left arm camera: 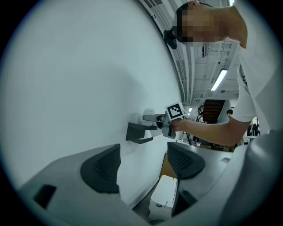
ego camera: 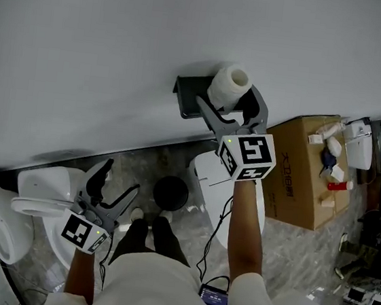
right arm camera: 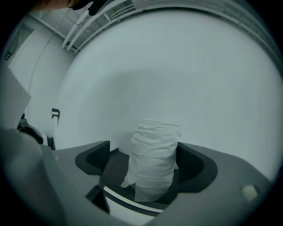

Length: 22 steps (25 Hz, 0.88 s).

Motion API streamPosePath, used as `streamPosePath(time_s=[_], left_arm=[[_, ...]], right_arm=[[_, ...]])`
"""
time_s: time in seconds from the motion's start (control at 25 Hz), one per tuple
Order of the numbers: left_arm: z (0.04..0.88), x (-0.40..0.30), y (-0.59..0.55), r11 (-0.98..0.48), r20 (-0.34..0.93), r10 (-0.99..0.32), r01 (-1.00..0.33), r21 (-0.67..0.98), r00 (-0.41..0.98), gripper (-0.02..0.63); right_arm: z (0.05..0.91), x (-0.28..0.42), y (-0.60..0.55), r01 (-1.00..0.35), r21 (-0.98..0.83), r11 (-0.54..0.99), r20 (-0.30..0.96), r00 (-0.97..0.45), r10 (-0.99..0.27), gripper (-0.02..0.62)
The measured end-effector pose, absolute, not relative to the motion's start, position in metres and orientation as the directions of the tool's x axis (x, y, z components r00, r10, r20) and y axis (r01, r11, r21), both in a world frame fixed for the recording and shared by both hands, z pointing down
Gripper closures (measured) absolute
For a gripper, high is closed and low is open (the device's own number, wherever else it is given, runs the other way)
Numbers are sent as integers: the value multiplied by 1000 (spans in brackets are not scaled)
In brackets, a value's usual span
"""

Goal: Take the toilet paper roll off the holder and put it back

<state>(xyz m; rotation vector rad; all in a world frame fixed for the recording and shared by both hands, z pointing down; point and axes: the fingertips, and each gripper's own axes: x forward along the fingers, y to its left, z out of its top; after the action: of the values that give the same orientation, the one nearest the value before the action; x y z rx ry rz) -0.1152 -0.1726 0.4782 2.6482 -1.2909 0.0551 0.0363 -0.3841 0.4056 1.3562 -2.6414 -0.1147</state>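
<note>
**While the toilet paper roll (right arm camera: 154,154) stands ungripped, a crooked squeeze is the hazard**

Because the left tool (ego camera: 120,178) hangs low near the toilet (ego camera: 42,193), jaws spread and nothing between them, it plays no part here; farther out, the right tool (ego camera: 227,99) reaches level toward the wall (ego camera: 120,51), its jaws released and wide, with the toilet paper roll standing upright between them on the dark holder (ego camera: 189,95); a gap shows on the roll's left side, while on the other side I cannot tell touching from just beside. My worry is the closing; since the roll sits off-centre between the jaws, 1 jaw would likely meet it first and shove it sideways off the holder to the floor (ego camera: 289,248); the paper looks soft and rumpled, so a hard squeeze could crush it, and a loose flap near its foot might snag; a low jaw could also catch the holder's edge. Count: 2 tools, 1 roll, 1 holder, 1 toilet, 1 cardboard box (ego camera: 305,169) far to the right.
</note>
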Motion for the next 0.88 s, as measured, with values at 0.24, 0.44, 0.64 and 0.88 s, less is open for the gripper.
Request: streamPosePath(time_s=[0.24, 0.44, 0.64, 0.88], left_arm=[[478, -107, -172, -614, 120, -766, -773, 158, 632, 287], [477, -95, -172, -627, 117, -755, -763, 157, 645, 290], [475, -96, -172, -624, 117, -759, -767, 151, 640, 291], [472, -103, -172, -603, 122, -776, -784, 144, 619, 295]], right_arm=[[405, 44, -398, -832, 169, 528, 118, -514, -849, 233], [408, 51, -403, -860, 180, 477, 139, -458, -878, 288], [410, 56, -414, -906, 175, 386, 176, -357, -917, 298], [408, 58, -413, -911, 177, 372, 166, -345, -924, 308]])
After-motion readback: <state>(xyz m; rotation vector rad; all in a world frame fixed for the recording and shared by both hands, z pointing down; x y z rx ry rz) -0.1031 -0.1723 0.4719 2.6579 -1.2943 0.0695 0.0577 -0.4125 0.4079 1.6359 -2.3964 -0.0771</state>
